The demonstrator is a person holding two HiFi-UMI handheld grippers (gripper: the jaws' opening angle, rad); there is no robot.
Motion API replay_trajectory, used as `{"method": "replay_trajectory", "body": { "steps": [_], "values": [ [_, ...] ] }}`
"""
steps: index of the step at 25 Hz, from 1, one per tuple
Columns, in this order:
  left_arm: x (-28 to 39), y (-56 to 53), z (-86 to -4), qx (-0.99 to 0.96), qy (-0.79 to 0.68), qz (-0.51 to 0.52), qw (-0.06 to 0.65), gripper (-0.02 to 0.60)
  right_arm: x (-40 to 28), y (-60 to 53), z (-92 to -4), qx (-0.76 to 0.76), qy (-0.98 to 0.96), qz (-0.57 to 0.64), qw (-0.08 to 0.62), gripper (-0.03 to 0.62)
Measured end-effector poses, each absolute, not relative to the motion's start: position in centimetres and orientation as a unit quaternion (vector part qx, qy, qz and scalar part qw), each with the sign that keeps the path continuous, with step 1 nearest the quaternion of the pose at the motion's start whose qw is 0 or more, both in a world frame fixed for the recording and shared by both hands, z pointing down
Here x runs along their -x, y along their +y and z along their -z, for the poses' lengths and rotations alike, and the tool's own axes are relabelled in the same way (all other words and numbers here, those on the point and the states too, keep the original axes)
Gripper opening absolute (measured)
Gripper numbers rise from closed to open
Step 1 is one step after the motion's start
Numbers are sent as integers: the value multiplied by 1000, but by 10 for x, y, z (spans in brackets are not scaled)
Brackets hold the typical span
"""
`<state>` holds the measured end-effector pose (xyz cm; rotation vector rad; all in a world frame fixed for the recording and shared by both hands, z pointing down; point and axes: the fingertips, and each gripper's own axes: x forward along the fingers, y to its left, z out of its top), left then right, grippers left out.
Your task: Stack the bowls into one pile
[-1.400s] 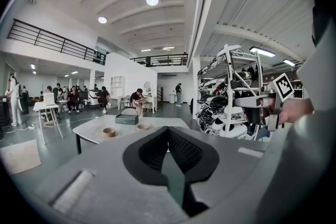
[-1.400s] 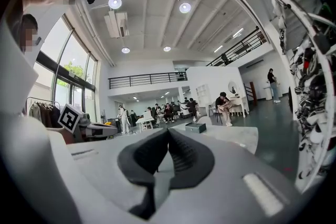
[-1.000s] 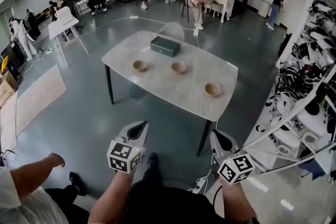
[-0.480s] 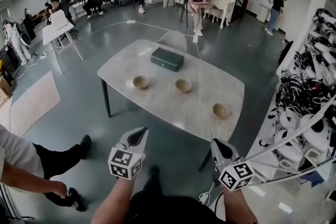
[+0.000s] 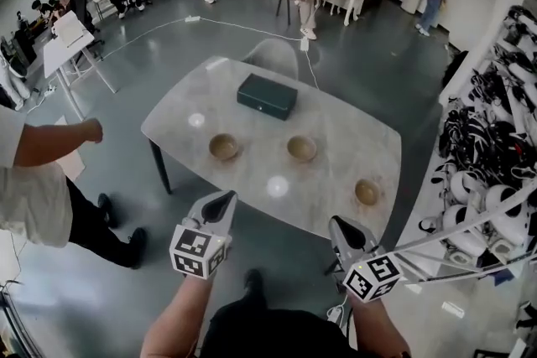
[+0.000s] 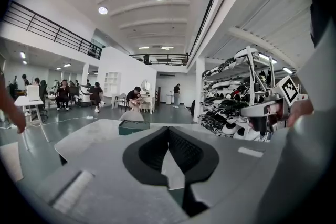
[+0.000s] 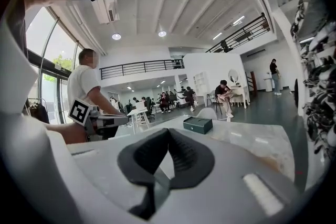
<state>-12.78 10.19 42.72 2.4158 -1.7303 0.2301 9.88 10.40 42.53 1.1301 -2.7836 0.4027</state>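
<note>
No legible text anywhere.

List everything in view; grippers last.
Table: 1, pale marble, centre of the floor.
Bowls: 3, tan, apart on the table: left bowl, middle bowl, right bowl nearest the front right corner.
Box: 1, dark green, far side of the table.
Chair: 1, grey, at the table's far end.
Rack: 1, holds white and black gear, right edge.
Bystander: 1, white shirt, left edge.
Seated people: several, back of the room.
Left gripper: shut, empty, short of the table's near edge.
Right gripper: shut, empty, short of the near edge.
</note>
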Motion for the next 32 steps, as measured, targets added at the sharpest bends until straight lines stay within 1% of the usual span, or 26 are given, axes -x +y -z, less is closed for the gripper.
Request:
{"method": "replay_trajectory", "body": {
  "steps": [7, 12, 24, 32],
  "values": [
    [162, 58, -443, -823, -553, -78, 103, 9, -50, 61, -425, -385, -910, -136, 73, 3],
    [167, 46, -450, -833, -538, -77, 100, 11, -34, 54, -428, -390, -907, -137, 82, 3],
    [164, 17, -460, -835, -533, -88, 108, 9, -46, 14, -441, -408, -897, -138, 101, 3],
    [137, -24, -467, -833, -529, -108, 116, 9, -88, -36, -462, -426, -884, -152, 120, 3]
  ]
}}
